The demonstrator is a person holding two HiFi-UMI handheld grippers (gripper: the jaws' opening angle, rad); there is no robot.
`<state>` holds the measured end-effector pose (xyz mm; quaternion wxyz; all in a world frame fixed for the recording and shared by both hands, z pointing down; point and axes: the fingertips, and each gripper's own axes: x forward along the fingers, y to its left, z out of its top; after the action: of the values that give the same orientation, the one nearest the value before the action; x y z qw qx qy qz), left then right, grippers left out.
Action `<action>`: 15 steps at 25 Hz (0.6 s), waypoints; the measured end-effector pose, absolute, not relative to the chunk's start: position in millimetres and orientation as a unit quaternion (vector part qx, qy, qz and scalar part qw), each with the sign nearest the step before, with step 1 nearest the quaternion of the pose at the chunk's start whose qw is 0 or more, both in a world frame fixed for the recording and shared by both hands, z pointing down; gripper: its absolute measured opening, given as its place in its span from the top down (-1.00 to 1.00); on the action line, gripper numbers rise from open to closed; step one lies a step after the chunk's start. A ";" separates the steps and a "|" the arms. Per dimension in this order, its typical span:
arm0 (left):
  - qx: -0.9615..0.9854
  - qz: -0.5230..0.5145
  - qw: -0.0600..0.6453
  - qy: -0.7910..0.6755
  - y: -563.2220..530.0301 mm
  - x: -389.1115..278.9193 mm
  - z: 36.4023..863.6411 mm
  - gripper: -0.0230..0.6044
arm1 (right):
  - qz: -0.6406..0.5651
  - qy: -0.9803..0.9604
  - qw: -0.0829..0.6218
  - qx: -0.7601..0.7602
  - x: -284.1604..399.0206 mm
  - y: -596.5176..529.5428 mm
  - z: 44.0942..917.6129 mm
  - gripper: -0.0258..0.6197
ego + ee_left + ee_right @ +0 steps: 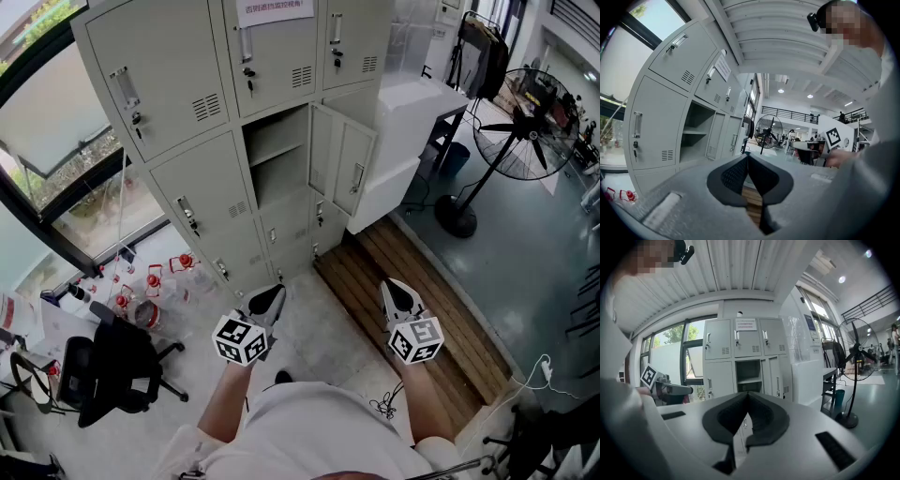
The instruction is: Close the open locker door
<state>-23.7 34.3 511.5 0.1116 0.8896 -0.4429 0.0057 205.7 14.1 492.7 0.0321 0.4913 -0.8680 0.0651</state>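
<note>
- Head view: we hold the left gripper and the right gripper low, side by side, facing the grey lockers. The open locker door stands swung out in the middle row, well apart from both.
- Left gripper view: our jaws are pressed together with nothing between them. The door stands right of the open compartment.
- Right gripper view: our jaws meet, empty. The door is ahead, beyond the tips.

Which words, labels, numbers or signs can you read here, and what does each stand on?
Nothing is legible enough to quote.
Paper notice on the top middle locker door: red print, too blurred to read.
Sheet on the white unit right of the lockers: too small to read.
Cubes on the left gripper and right gripper: black square markers, no words.
</note>
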 end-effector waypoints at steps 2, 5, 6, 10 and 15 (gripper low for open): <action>0.889 0.005 0.112 -0.444 35.2 -24.6 511.9 0.88 | 0.065 -0.869 0.034 0.490 205.4 15.9 493.5 0.92; 0.888 0.005 0.114 -0.445 36.0 -25.9 512.3 0.88 | 0.064 -0.869 0.035 0.489 204.0 17.6 494.0 0.92; 0.888 0.005 0.114 -0.445 36.3 -26.0 512.6 0.88 | 0.064 -0.870 0.035 0.488 203.5 18.1 494.0 0.92; 0.889 0.007 0.115 -0.442 38.1 -24.7 514.4 0.88 | 0.067 -0.869 0.032 0.489 203.0 19.7 493.7 0.92; 0.890 0.009 0.117 -0.441 38.6 -26.3 515.5 0.87 | 0.074 -0.864 0.022 0.498 205.8 19.7 491.8 0.92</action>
<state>-26.3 38.6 515.5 0.1171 0.8898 -0.4410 0.0093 205.8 19.7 491.8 0.0217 0.4977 -0.8639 0.0742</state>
